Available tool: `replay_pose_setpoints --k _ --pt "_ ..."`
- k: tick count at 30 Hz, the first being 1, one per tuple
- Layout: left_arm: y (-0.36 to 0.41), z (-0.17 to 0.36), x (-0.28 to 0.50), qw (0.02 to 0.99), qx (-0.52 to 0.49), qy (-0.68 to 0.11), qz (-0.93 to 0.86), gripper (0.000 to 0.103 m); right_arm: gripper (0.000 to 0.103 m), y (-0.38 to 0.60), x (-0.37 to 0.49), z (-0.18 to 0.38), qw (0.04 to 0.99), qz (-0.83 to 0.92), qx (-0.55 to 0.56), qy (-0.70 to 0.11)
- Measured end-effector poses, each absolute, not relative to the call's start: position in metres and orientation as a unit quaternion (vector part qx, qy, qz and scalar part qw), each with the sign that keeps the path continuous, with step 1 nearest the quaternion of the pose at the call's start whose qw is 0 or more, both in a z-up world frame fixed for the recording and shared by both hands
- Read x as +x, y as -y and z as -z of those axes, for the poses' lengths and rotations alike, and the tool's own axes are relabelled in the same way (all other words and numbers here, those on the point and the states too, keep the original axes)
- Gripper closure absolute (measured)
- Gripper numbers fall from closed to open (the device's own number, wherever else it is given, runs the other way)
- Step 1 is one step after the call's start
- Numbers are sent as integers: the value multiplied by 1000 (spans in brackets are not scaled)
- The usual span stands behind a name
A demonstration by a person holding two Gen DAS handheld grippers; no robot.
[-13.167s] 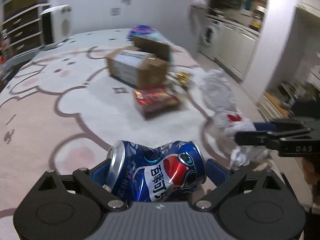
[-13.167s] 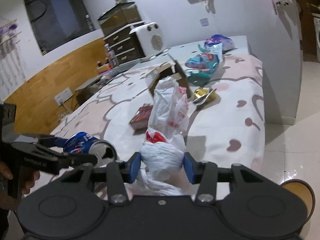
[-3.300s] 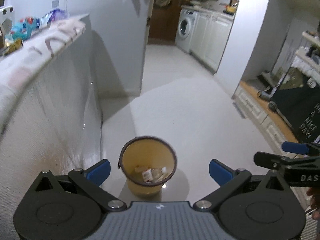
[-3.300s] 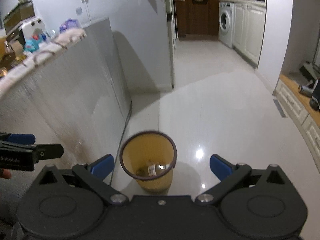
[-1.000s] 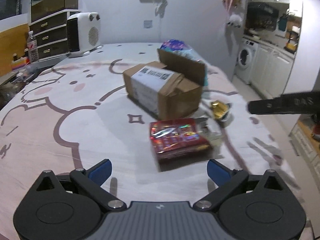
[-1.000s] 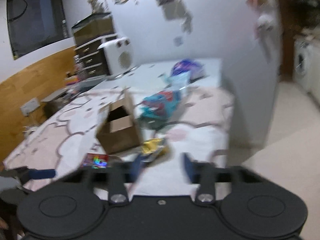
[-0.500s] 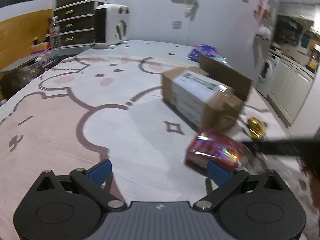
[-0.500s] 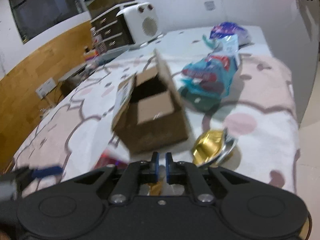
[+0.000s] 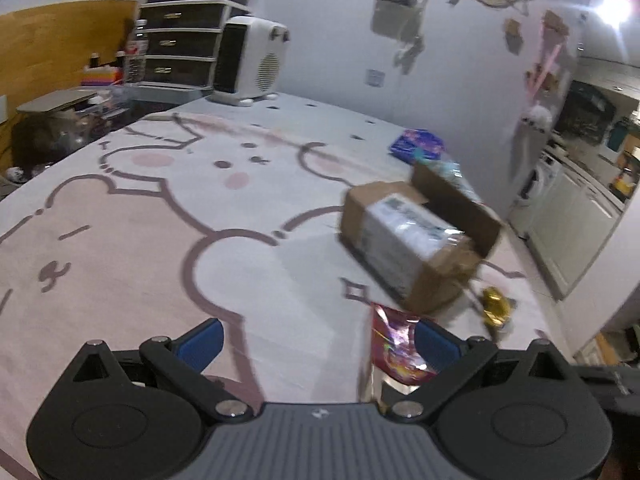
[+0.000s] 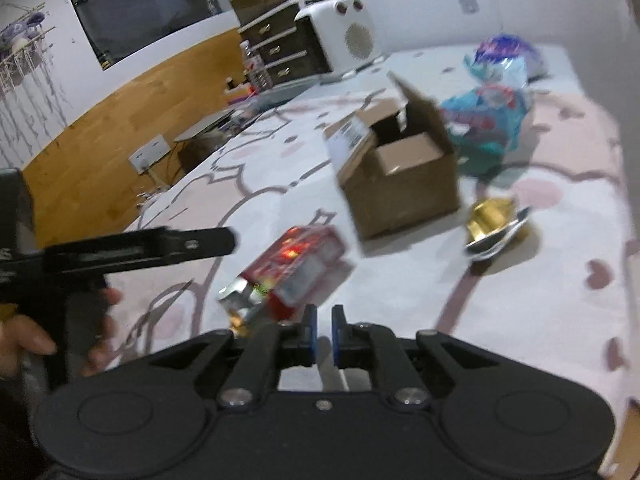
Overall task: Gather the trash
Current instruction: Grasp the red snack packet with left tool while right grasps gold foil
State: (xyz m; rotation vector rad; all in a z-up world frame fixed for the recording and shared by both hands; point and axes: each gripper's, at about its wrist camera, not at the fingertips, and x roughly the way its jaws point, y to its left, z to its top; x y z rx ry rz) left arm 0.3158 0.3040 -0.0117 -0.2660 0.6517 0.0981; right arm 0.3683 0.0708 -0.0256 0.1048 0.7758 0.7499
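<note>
1. The left gripper [image 9: 316, 338] hangs over the blanket [image 9: 132, 240], jaws wide apart, holding nothing.
2. Only the right wrist view shows the right gripper [image 10: 324, 330]: jaws nearly together, empty, above the red wrapper [image 10: 296, 266].
3. The cardboard box [image 10: 396, 172] lies just beyond the wrapper.

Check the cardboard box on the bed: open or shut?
Open. The cardboard box has its flaps raised, and the right wrist view looks into a dark interior. Whether anything is inside cannot be told.

bare blanket [image 9: 120, 248] left, cardboard box [image 9: 412, 240] blocking right
</note>
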Motion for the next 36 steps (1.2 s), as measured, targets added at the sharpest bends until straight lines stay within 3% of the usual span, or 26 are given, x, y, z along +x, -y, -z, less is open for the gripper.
replay_pose_setpoints --k 4,6,8,10,12,13,19,21,24,27,28,29,36 --pt "-280 16 317 939 -105 -326 -15 2 90 -54 378 19 884 -318 43 -340" --pt "-268 23 319 939 -83 -334 -4 2 71 -47 383 17 899 -295 26 -324" --pt "-262 30 322 937 -67 -342 -1 2 63 -41 389 17 908 -276 15 -314" --pt "-258 37 324 934 -64 -351 6 2 47 -39 397 18 913 -259 11 -315" --pt "-256 41 326 933 -65 -354 12 2 21 -39 405 21 916 -242 22 -318" --pt "-254 43 328 932 -65 -356 16 2 17 -38 409 24 917 -236 33 -321" --pt "-244 51 336 935 -49 -349 18 9 18 -44 440 42 905 -219 108 -348" --pt "-241 53 337 938 -40 -343 15 10 31 -50 446 44 912 -208 96 -341" --pt "-240 54 338 942 -36 -333 6 15 38 -58 449 44 916 -207 77 -336" --pt "-242 52 337 945 -38 -326 -4 34 56 -62 447 45 922 -197 59 -327" --pt "-243 51 337 945 -40 -324 -5 47 56 -61 446 46 924 -195 60 -324" --pt "-245 51 336 945 -47 -323 -8 50 56 -60 445 46 924 -197 61 -323" --pt "-249 48 328 945 -65 -320 -10 51 57 -64 421 43 916 -237 13 -323"
